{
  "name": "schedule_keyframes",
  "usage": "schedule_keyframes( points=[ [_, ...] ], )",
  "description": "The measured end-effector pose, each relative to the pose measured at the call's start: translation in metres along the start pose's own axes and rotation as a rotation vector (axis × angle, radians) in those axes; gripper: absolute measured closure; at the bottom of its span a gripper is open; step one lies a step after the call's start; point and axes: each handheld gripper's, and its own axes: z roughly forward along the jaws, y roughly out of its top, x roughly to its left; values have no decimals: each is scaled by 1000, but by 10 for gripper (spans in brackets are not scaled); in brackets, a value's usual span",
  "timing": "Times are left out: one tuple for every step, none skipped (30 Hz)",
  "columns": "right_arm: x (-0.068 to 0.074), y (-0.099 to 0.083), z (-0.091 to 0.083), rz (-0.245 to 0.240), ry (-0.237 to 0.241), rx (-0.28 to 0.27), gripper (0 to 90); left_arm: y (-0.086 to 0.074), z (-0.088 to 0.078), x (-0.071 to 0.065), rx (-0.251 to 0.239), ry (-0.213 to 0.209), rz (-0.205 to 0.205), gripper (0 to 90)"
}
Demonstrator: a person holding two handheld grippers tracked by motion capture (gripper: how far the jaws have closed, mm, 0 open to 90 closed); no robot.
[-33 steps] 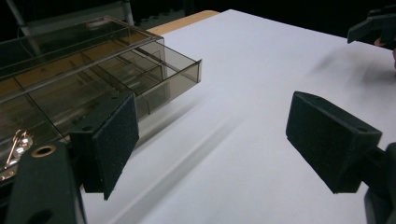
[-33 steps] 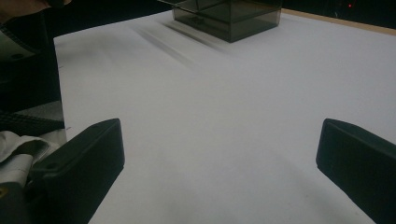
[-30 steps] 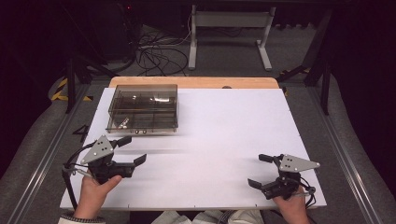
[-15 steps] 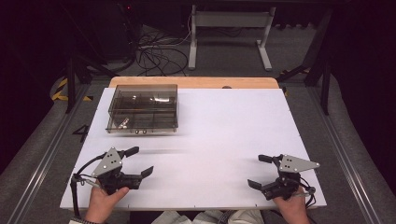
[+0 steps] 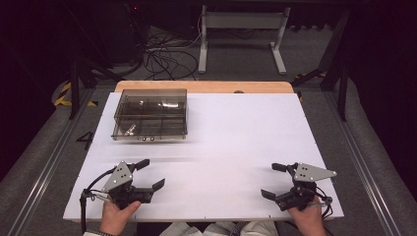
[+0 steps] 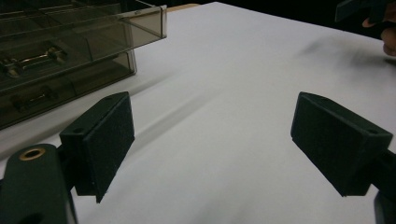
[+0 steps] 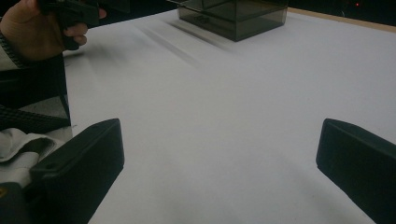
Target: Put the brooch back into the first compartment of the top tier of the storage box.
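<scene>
Starting at the left, my left gripper (image 5: 151, 174) has pulled back toward the near edge of the white table (image 5: 236, 147) and a little inward; a second ago it sat farther left and closer to the smoky plastic organiser box (image 5: 150, 114). Its jaws stand wide apart with nothing between them. I read that as a retreat to a rest pose, not a reach, so the box work is either finished or not begun. The box sits at the far left of the table, well apart from both tools, with small metal parts (image 6: 32, 58) in its compartments. On the right, my right gripper (image 5: 275, 181) has not shifted from its near-right spot, jaws likewise spread and empty.
</scene>
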Motion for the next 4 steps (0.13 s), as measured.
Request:
schedule_keyframes(
  points=[
    [0, 0, 0, 0, 0, -1, 15, 0, 0, 0, 2, 0, -6, 143],
    [0, 0, 0, 1, 0, -2, 15, 0, 0, 0, 3, 0, -7, 142],
    [0, 0, 0, 2, 0, -2, 15, 0, -1, 0, 6, 4, -10, 142],
    [-1, 0, 1, 3, 2, -2, 15, 0, -1, 1, 10, 8, -12, 141]
  ],
)
